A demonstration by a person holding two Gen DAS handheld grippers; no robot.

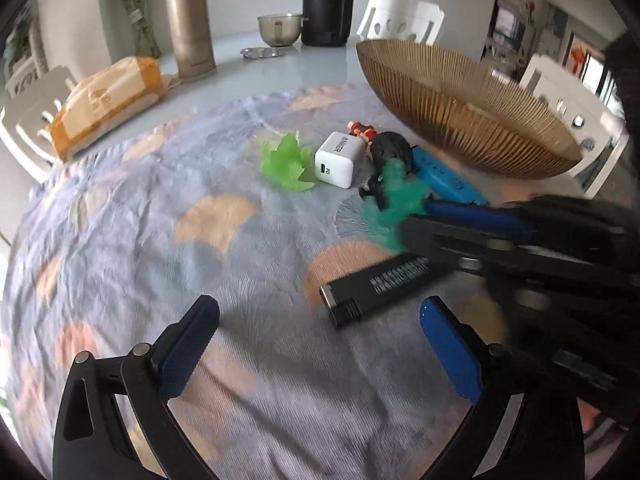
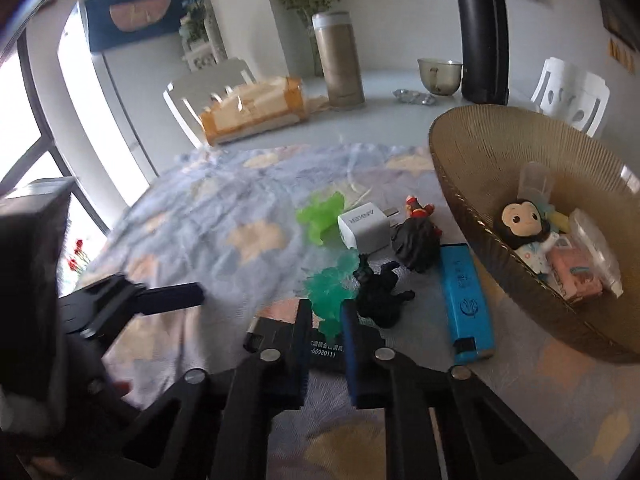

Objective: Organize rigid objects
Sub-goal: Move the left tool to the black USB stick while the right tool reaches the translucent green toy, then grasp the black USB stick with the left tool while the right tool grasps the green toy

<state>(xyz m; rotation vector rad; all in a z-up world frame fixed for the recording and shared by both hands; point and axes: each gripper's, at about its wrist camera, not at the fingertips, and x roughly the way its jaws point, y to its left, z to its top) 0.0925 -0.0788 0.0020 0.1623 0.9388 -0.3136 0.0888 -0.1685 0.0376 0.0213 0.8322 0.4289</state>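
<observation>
Right gripper jaws clamping teal figure, left gripper jaws spread above bare cloth

We see the black lighter half hidden behind the right gripper's fingers. The black bottle runs off the top edge, and the bowl wall conceals its contents in the left wrist view.
</observation>
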